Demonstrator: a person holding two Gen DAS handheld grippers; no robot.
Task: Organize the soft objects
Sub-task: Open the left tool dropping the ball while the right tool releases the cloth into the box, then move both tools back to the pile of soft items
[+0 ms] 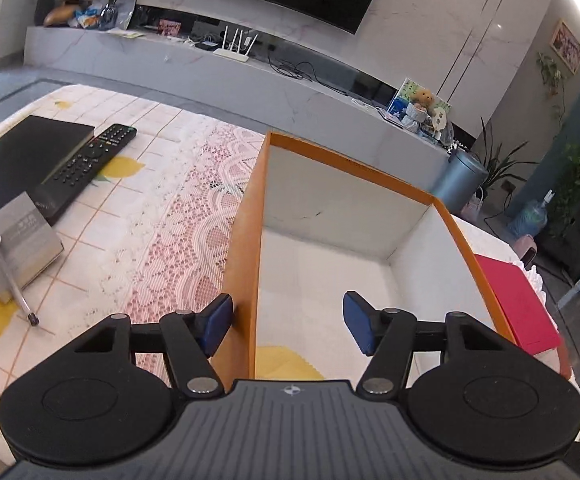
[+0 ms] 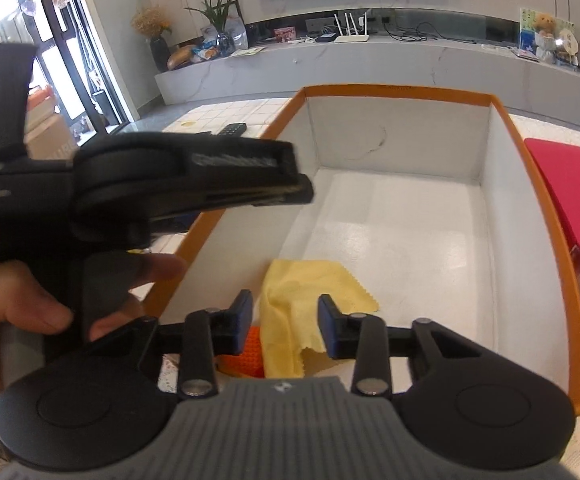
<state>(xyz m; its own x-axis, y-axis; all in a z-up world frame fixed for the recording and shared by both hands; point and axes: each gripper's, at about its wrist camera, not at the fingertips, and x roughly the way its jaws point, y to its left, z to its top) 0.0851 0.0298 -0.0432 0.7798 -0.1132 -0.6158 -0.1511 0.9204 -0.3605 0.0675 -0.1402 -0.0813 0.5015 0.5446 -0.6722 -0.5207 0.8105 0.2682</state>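
Box (image 2: 530,208): orange outside, white inside, open-topped on the desk (image 1: 162,208); mostly bare floor.
Yellow cloth (image 2: 306,292): lies crumpled on the box floor at the near end, one fold draped up between the right gripper's pads.
Orange item (image 2: 246,354): a nubbly orange thing beside the cloth, largely hidden (I cannot tell what it is).
Right gripper (image 2: 285,326): part-spread, pads either side of the cloth's fold, apparently not pinching it.
Left gripper (image 1: 286,326): spread, straddling the box's left wall, one pad outside, one inside; nothing pinched.
Hand (image 2: 30,312): seen in the right view gripping the left tool's handle.
Risk, cloth: if the right gripper lifts while a pad snags the fold, the cloth could be dragged back out of the box.
Risk, box: if the left gripper drops further or pulls sideways, it could strike the wall and shove or tip the box.
Risk, collision: the two tools sit close together and could knock each other.
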